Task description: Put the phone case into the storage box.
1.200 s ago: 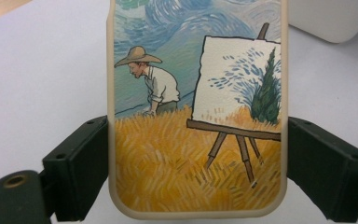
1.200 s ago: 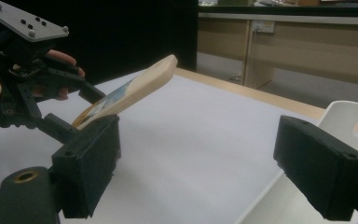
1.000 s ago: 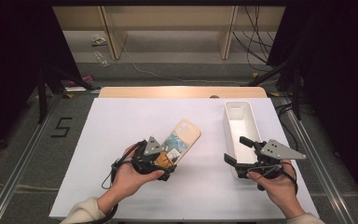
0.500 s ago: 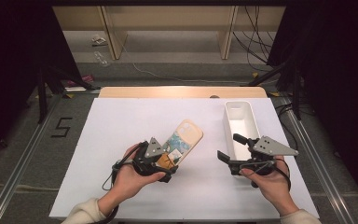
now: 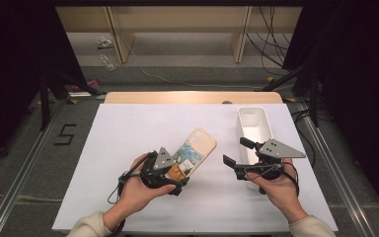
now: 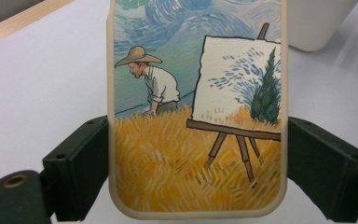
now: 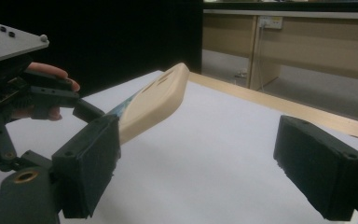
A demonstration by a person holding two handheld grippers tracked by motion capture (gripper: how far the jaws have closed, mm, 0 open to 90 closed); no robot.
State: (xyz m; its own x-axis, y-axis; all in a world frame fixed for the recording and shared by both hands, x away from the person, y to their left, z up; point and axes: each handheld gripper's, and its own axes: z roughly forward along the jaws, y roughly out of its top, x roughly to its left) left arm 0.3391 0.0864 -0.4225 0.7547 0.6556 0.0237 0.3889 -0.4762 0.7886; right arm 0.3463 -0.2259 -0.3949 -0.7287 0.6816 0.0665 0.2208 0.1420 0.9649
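Phone case (image 5: pixel 195 151) clamped in the left gripper (image 5: pixel 173 170)
Right gripper (image 5: pixel 238 154) jaws released, between case and white bin (image 5: pixel 253 129) on the bench (image 5: pixel 128 128).

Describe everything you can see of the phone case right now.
The phone case is cream-rimmed, looks rubbery, and bears a painted scene: a straw-hatted painter, an easel, a wheat field, a swirling sky. The left gripper clamps its lower end by both side edges. It tilts upward off the white table, camera cutout at the raised end.

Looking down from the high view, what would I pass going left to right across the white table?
Left gripper → phone case it grips → right gripper, open → white bin.
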